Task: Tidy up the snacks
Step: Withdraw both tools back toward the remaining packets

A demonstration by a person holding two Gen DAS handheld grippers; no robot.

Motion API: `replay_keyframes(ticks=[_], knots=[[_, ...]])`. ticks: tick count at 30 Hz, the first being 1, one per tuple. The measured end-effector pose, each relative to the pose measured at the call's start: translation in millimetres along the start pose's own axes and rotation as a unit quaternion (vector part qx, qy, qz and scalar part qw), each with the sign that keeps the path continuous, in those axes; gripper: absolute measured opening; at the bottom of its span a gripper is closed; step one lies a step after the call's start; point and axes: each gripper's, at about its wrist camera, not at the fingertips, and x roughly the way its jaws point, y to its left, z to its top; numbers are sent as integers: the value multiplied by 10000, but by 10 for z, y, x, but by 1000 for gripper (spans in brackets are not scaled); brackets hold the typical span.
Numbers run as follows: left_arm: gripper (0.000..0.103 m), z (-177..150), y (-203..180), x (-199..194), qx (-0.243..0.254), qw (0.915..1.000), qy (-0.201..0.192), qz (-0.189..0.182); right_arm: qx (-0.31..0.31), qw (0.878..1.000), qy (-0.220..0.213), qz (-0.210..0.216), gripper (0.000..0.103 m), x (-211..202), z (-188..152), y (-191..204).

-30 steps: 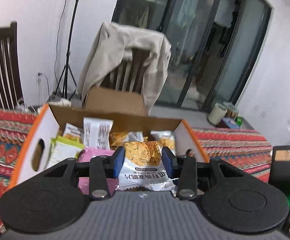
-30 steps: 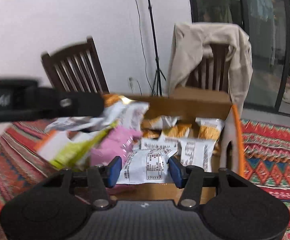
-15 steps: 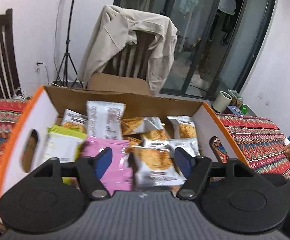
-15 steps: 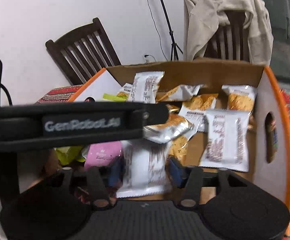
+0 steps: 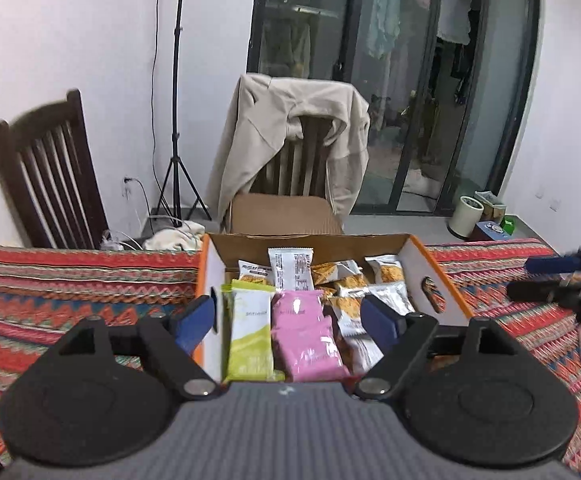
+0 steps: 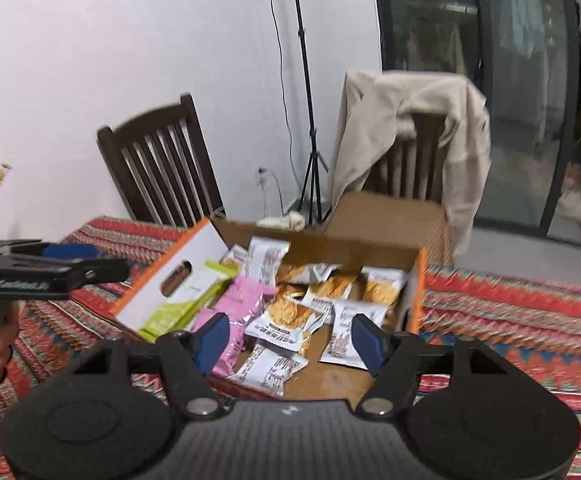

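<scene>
Both the left gripper and the right gripper hang released, jaws just widened, nothing between them. Snack packets lie inside the cardboard box.

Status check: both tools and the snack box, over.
Left tool and right tool open, jaws just widened, nothing gripped. Snack packets lie in the cardboard box. Nothing blocking it.

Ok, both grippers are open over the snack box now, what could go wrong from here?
The cardboard box is already crowded, with packets overlapping, so another drop may slide off the heap. The pink packet and green packet lean at the near edge and could tip out. The left gripper and right gripper work close together and might collide.
</scene>
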Motion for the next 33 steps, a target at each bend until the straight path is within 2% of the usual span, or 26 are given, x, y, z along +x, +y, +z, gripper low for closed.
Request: replay_keyframes(ticks=[4, 7, 8, 12, 14, 17, 21, 26, 30, 33], knots=[[89, -191, -98, -688, 143, 9996, -234, -61, -241, 9993, -283, -78, 74, -680, -48, 181], [95, -467, -217, -1163, 217, 9987, -358, -297, -471, 9976, -504, -97, 84, -1159, -209, 359], [96, -572, -258, -1296, 262, 9983, -364, -379, -538, 9970, -547, -87, 84, -1273, -278, 417], [100, -1132, -477, -1843, 384, 9949, -574, -732, -733, 9944, -753, -84, 87, -1768, -772, 654], [101, -1417, -568, -2051, 422, 9941, -714, -695, -854, 9930, -805, -126, 92, -1971, -1065, 786], [103, -1846, -679, -2326, 372, 9942, -886, -484, -955, 9911, -890, -261, 93, -2261, -1513, 958], [103, -2406, -884, -2530, 550, 9946, -883, 31, -775, 9924, -904, -305, 94, -2540, -2147, 1075], [103, -2943, -993, -2638, 351, 9985, -413, -17, -376, 9972, -493, -420, 94, -2702, -2935, 1183], [103, -3152, -1020, -2669, 545, 9980, -261, 166, 2, 9992, -191, -363, 94, -2841, -3385, 1238], [103, -3210, -990, -2734, 483, 9984, -243, 165, 83, 9991, -133, -398, 94, -3021, -3568, 1267]])
